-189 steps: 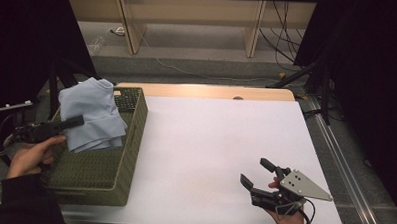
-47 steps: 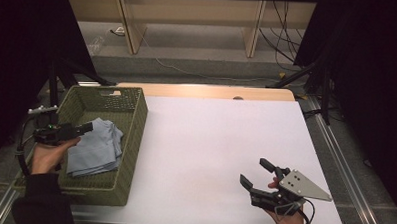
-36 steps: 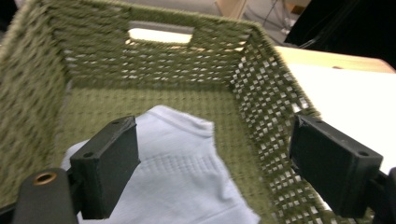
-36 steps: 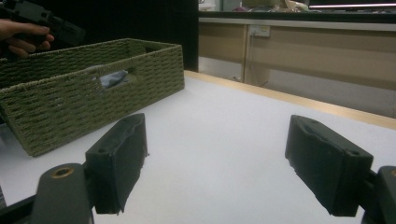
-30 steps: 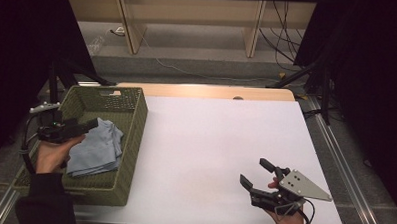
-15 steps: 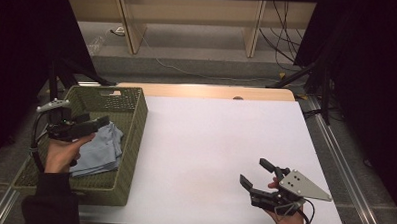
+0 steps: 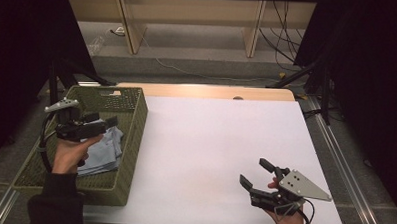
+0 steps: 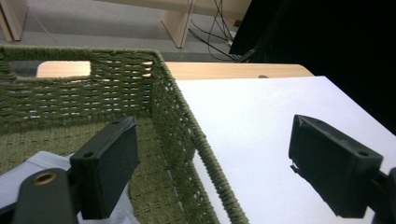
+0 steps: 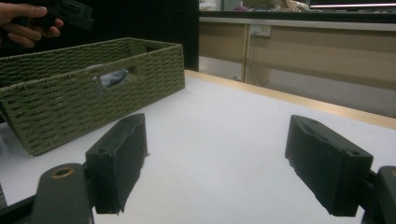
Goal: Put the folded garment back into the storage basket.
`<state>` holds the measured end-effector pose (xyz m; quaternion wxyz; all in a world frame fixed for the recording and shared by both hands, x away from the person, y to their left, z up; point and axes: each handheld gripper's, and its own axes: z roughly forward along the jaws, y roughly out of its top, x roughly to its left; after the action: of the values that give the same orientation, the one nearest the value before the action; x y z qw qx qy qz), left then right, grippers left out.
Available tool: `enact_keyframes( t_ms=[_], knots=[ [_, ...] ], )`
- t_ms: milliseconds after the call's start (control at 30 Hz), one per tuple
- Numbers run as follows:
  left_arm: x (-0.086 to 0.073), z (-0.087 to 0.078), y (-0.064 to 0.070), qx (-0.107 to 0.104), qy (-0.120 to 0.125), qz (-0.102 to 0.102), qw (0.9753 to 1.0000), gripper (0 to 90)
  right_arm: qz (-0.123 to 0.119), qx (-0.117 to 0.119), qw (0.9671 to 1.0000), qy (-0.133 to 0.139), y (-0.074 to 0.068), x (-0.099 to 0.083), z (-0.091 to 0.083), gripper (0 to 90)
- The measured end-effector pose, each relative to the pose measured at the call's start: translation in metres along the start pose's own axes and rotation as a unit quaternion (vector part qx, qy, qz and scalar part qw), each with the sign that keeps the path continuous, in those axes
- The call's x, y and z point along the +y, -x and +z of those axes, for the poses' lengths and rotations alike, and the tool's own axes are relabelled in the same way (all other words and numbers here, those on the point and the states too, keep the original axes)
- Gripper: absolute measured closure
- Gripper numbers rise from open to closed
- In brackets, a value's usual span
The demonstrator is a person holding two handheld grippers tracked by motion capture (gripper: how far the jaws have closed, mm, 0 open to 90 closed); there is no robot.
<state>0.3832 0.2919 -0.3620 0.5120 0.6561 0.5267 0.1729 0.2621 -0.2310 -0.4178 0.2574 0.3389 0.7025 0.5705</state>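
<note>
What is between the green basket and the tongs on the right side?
Just bare white table. In the high view, nothing lies between the green basket and the right tongs.

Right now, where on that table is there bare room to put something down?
The white tabletop is free between the green basket and the right gripper. Crowded: the basket's near end, with blue cloth under the left gripper.

The basket [image 7: 114, 189] sits at the table's [image 7: 215, 142] left edge. The cloth [image 7: 105, 151] lies in it. The right gripper [image 7: 257, 175] is near the table's front right corner.
</note>
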Motion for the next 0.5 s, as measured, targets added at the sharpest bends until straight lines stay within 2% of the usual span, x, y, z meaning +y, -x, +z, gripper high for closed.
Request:
enact_keyframes(
  t_ms=[133, 500],
  knots=[
    [-0.001, 0.002, 0.005, -0.009, 0.007, -0.002, 0.9999, 15.8, 0.000, 0.000, 1.0000, 0.000, 0.000, 0.000, 0.000, 21.7],
    [-0.001, 0.007, 0.024, -0.028, 0.019, 0.017, 0.9993, 15.8, 0.000, 0.001, 1.0000, 0.000, 0.000, 0.000, 0.000, 21.7]
  ],
)
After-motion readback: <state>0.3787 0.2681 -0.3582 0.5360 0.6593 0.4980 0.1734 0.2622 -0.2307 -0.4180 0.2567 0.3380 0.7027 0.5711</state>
